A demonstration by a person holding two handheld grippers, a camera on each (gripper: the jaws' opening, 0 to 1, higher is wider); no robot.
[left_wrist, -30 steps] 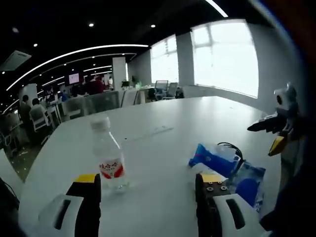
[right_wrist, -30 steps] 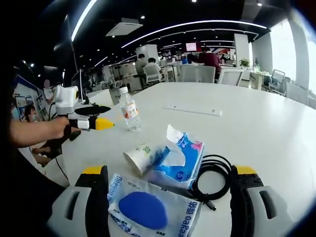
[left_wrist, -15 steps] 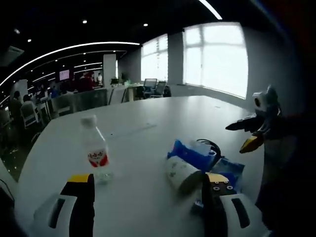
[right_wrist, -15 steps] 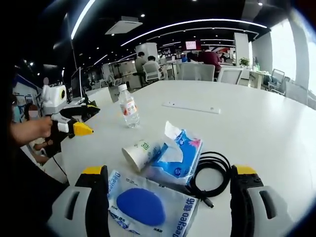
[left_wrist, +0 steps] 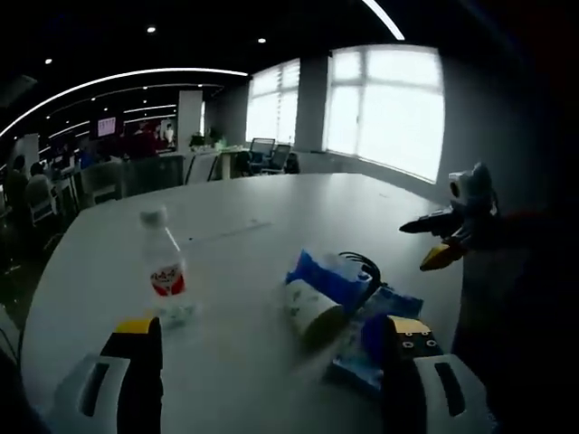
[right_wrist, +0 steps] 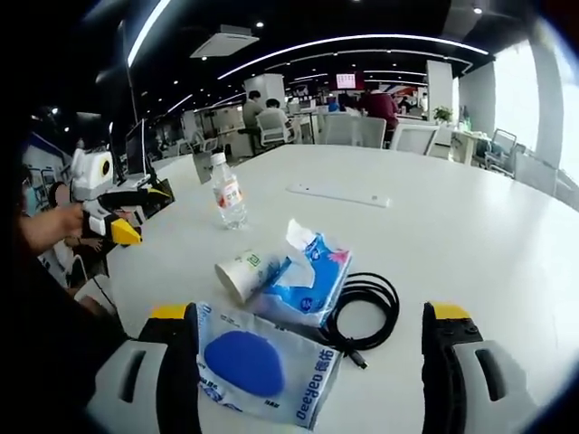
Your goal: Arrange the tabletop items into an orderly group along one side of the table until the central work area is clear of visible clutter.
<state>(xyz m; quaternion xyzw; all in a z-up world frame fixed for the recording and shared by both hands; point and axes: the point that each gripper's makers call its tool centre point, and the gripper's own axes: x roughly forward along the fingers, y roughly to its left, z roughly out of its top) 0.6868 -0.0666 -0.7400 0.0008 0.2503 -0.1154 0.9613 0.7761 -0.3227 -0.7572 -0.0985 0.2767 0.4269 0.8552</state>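
Left gripper [right_wrist: 127,212] raised off table; gaping

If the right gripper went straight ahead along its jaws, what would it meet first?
Most likely the wet-wipe packet, lying flat between the right gripper's open jaws, nearest the camera. Beyond it sit the tissue pack and black cable. Depth is approximate.

Bottle [right_wrist: 226,192] apart from cup [right_wrist: 242,275]
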